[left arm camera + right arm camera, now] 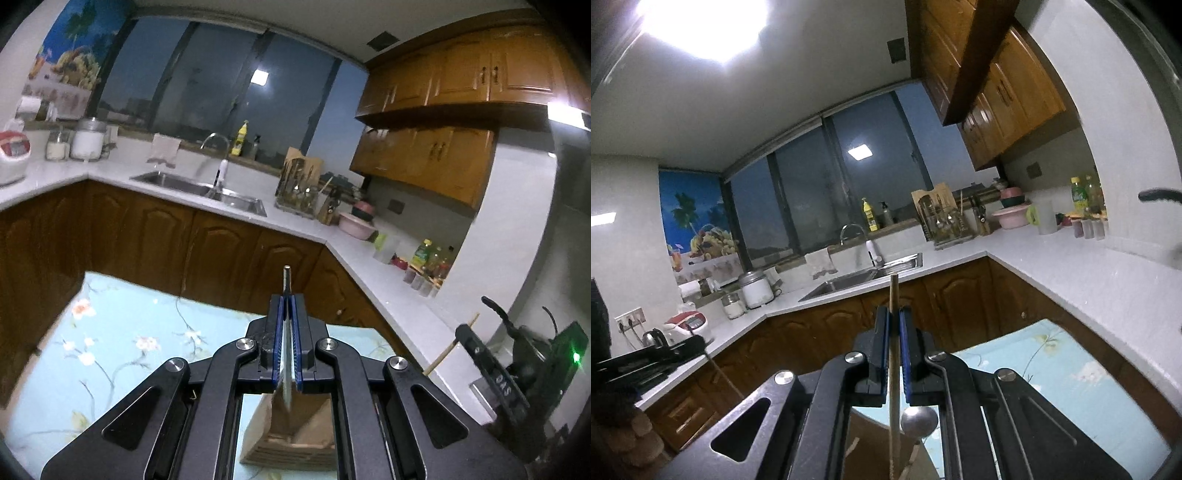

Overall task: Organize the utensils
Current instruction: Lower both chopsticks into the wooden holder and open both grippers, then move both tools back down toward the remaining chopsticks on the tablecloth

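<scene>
My left gripper (288,299) is shut on a thin metal utensil (287,275), seen edge-on, whose tip pokes out past the fingertips. Its other end hangs down over a brown wooden holder (291,432) standing on the floral tablecloth (122,332). My right gripper (894,314) is shut on a wooden chopstick (893,291) that stands upright between the pads. Just below its jaws lies a round metal spoon bowl (919,417). The right gripper (463,334) also shows at the right edge of the left wrist view, with the chopstick (448,349).
An L-shaped white counter (369,273) runs behind the table. It carries a steel sink (201,186), a utensil rack (299,192), pink bowls (356,223), bottles (424,258), jars (86,140) and a rice cooker (11,155). Wooden cabinets hang above.
</scene>
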`<act>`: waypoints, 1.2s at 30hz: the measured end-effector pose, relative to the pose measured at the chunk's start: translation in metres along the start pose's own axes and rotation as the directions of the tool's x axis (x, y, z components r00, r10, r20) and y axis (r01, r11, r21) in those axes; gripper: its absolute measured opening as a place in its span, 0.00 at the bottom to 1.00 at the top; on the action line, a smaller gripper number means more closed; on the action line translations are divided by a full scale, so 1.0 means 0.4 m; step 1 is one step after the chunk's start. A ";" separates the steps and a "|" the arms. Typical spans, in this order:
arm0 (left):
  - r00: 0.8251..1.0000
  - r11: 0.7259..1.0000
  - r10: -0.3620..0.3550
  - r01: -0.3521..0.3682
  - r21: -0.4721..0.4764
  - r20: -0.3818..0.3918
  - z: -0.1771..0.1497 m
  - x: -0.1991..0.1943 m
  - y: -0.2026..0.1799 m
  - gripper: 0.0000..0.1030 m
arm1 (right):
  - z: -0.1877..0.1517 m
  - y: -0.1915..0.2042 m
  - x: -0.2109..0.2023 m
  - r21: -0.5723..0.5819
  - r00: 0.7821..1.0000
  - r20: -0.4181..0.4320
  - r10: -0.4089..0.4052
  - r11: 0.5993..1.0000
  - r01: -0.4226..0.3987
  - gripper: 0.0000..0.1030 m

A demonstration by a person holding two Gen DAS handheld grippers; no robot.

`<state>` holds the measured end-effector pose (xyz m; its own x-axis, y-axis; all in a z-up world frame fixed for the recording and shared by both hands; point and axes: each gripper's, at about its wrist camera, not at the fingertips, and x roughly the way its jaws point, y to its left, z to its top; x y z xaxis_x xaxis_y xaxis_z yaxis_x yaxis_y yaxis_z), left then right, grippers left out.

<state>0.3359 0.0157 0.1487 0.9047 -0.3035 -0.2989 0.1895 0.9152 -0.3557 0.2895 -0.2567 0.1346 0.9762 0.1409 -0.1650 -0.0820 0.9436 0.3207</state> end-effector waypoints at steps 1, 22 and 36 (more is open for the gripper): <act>1.000 1.000 0.006 -0.006 -0.006 -0.002 -0.013 0.012 0.004 0.04 | -0.015 -0.002 0.003 0.000 1.000 -0.006 -0.001 1.000 0.001 0.06; 0.989 1.000 0.013 -0.014 -0.003 -0.146 -0.109 0.085 0.028 0.06 | -0.060 -0.055 0.040 0.039 0.980 -0.197 0.015 0.999 -0.007 0.12; 0.994 0.997 0.057 -0.062 -0.048 -0.096 -0.135 -0.096 0.051 0.87 | -0.038 -0.102 -0.130 0.158 0.988 -0.131 0.080 0.986 -0.059 0.92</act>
<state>0.2843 0.0317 0.1051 0.8733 -0.2750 -0.4021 0.1149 0.9184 -0.3785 0.2392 -0.2981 0.1159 0.9318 0.2541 -0.2591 -0.1070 0.8745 0.4730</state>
